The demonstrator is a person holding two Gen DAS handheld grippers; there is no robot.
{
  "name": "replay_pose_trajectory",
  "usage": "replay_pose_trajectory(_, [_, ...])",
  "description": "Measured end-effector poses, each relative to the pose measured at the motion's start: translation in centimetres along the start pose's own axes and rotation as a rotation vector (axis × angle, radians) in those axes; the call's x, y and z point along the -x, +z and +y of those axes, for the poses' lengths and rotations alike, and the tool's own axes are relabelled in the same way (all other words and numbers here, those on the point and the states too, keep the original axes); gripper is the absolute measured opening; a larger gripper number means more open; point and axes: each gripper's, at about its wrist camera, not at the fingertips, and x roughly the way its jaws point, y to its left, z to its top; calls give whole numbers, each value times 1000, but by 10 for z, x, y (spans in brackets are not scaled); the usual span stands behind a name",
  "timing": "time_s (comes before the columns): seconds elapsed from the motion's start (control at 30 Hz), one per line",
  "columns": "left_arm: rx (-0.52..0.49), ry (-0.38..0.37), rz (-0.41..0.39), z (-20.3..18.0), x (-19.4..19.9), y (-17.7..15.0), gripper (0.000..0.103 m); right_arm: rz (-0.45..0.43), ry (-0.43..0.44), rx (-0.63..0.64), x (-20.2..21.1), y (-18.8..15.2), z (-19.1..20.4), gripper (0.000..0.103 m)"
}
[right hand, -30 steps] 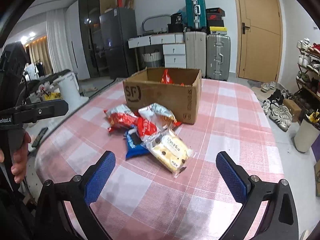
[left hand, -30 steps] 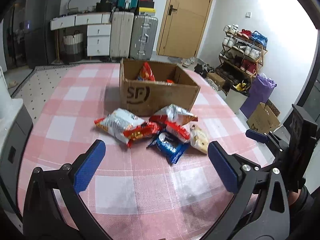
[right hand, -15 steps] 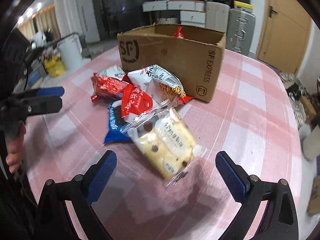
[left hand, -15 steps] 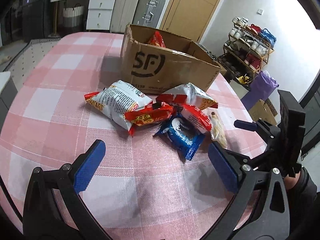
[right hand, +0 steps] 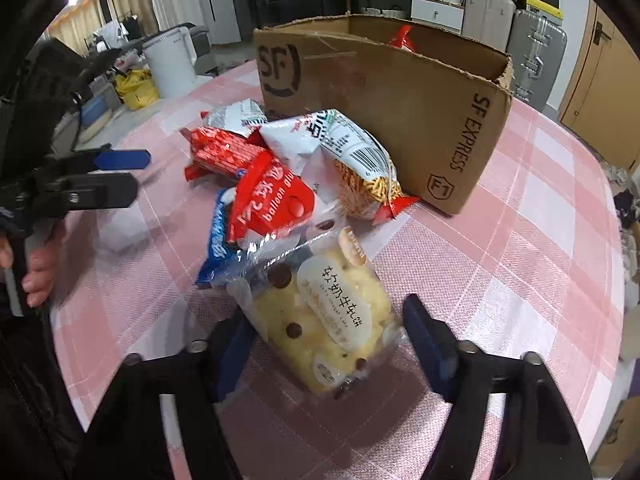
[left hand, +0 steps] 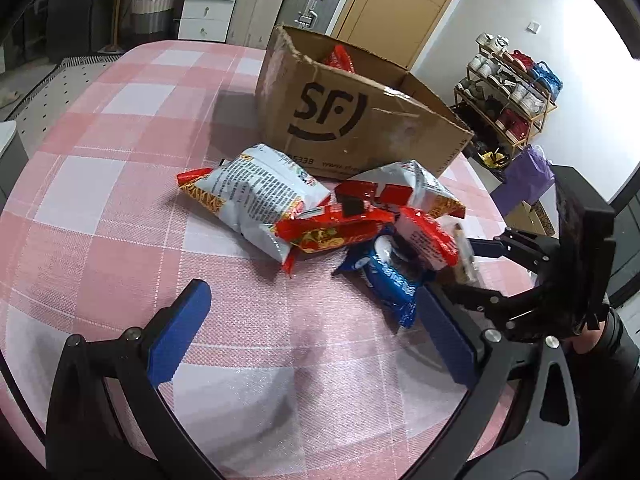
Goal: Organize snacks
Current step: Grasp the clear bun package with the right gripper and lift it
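A pile of snack packets lies on the pink checked table in front of an open SF cardboard box (left hand: 360, 120) (right hand: 400, 92). A clear bag of yellow cakes (right hand: 324, 320) lies nearest my right gripper (right hand: 324, 344), whose open fingers straddle the bag's near end. Behind it are a red balloon gum packet (right hand: 272, 204), a blue cookie packet (left hand: 392, 280) (right hand: 218, 240), a red packet (left hand: 332, 232) and two white chip bags (left hand: 256, 196) (right hand: 340, 152). My left gripper (left hand: 312, 328) is open and empty, just short of the blue packet. A red snack (left hand: 340, 60) sits in the box.
The table edge (right hand: 616, 280) curves away on the right. Suitcases and drawers (left hand: 208, 4) stand behind the table, a shoe rack (left hand: 508, 92) at the right. A white bin (right hand: 168, 64) stands on the floor at the left.
Both grippers have moved forward and down toward the pile. The right gripper has narrowed around the cake bag. The left gripper stays wide open.
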Motion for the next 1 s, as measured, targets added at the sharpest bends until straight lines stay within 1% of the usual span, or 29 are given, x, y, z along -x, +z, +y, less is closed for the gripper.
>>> replay_pose_trajectory(0.07, [6,5,6,2,-5,1,102,-18,24,-22,2,-1,-4,63])
replay_pose_trajectory(0.3, [17,12,20,5,-18,1,102,-63,60,-94,10,-6,-16,62])
replay_pose_trajectory(0.33, [15,13,19,4,-19,2,102,-70,65,-103,13,-11,-14,62])
replay_pose_trajectory(0.5, [13,13,13,2,-20,3,102,-142,109,-169,29,-18,-14,62])
replay_pose_trajectory(0.73, [12,17,17,-4,-23,2,102,-244,135,-252,55,-31,-14,62])
replay_pose_trajectory(0.9, [16,19,11,-8,-26,13,102,-305,138,-293,69,-41,-13,62])
replay_pose_trajectory(1.0, [-1,19,11,-14,-31,22,102,-327,143,-324,74,-46,-14,62])
